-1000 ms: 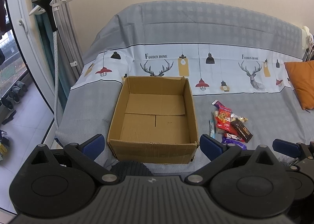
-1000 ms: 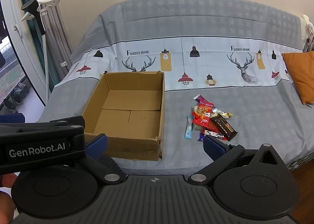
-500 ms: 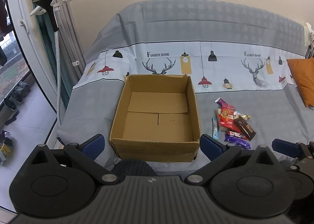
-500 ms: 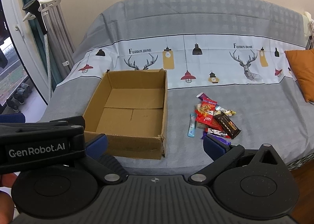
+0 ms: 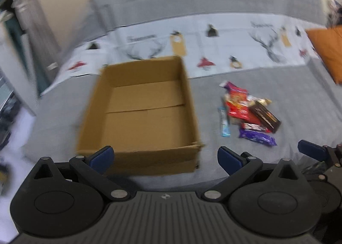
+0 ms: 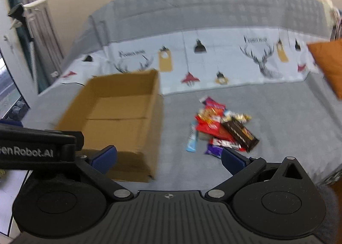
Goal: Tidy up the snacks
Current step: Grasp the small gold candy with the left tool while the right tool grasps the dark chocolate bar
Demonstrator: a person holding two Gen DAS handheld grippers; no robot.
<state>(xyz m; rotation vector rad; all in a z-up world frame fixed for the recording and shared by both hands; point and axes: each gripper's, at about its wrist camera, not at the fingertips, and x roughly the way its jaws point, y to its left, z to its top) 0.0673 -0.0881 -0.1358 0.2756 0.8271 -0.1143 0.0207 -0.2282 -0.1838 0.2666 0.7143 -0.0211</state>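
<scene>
Grippers, two, both over the near edge of the bed. Left gripper: fingers spread wide, nothing between them, blue pads showing. Right gripper: fingers likewise released and empty; one of its blue pads also shows at the right edge of the left wrist view. Both views are motion-blurred.

Cardboard box, one, open-topped, sits on the grey bed cover just beyond the left gripper. Nothing visible inside; bottom flaps bare. In the right wrist view the box lies to the left of centre, its near corner behind the left finger.

Snacks, one loose pile, on the cover to the right of the box, apart from it, none in the box. Wrappers overlap, so the count is rough, about seven or eight. Distinct pieces: one light blue stick on the pile's left edge, one red packet in the middle, one dark brown bar on the right, one purple wrapper nearest, partly behind the right finger, and one gold-foil piece at the far right.

Farther back: white band of the cover printed with deer heads and hanging lamps. One orange cushion at the far right edge. Curtain and pale wall at the left.
</scene>
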